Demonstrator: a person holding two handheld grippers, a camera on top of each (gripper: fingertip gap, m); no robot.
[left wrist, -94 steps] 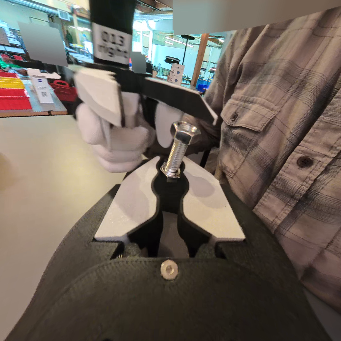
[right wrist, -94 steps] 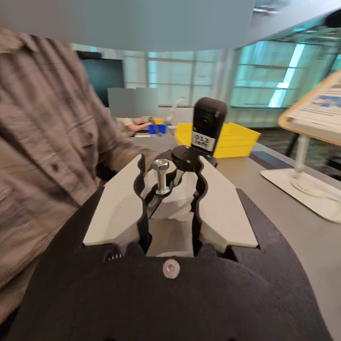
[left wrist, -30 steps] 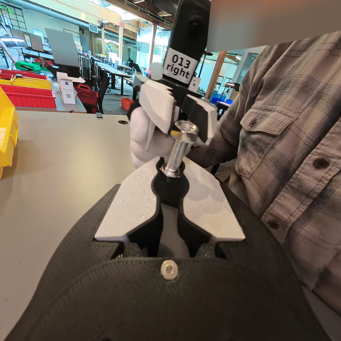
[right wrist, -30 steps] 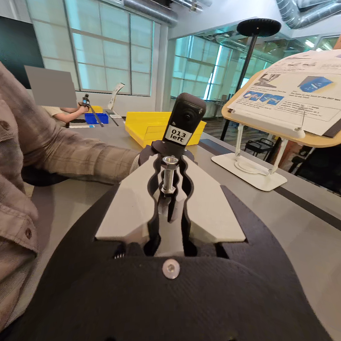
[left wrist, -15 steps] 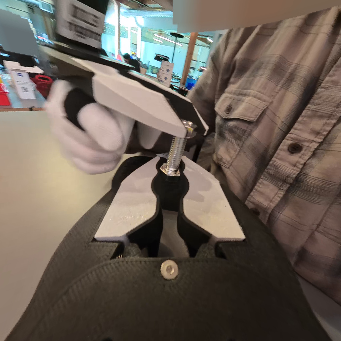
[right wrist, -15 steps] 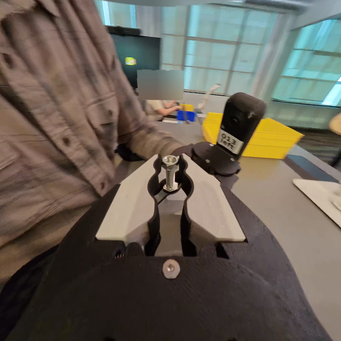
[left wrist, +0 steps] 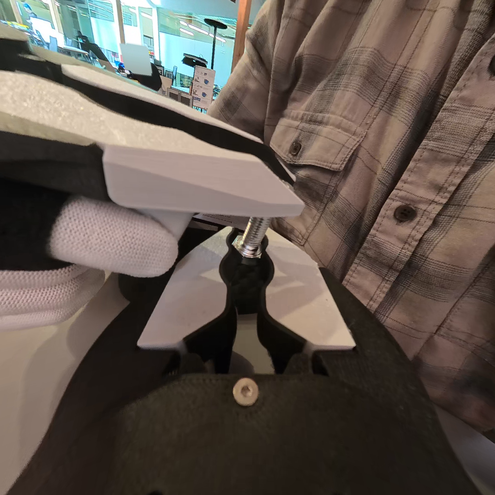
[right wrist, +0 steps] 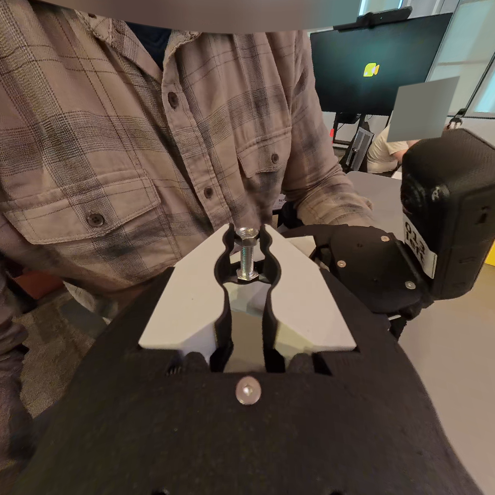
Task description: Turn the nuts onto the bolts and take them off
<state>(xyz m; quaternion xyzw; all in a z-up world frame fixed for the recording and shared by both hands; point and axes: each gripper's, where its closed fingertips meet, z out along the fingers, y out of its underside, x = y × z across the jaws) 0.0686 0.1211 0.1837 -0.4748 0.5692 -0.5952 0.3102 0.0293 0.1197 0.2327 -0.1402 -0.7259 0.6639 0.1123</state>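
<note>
Bolt [right wrist: 246, 261]: sits dead centre of the right wrist view, shank running up the frame, hex head at the top, all of it held in the air in front of a plaid shirt [right wrist: 112, 139].
Right gripper [right wrist: 246, 238]: jaws clamped on the bolt head, right at the tips. In the left wrist view it sweeps in from the upper left with a white-gloved hand [left wrist: 107, 249] under it.
Left gripper [left wrist: 247, 250]: jaws pinched together on the nut [left wrist: 247, 247], centre of its own frame, a bit above the middle.
Nut: low on the thread, at the far end from the head, so my guess is there's plenty of travel either way.
Surface [right wrist: 439, 337]: pale grey, lower right in the right wrist view, nothing touching it.
How to turn it well: keep one side dead still, rotate the other around the shank's own axis, not at an angle.
Regrip tip: wrist will likely run out of twist, so loosen only one gripper at a time.
Watch out: both grips are tip grips, so a wobble could probably pop the bolt loose.
</note>
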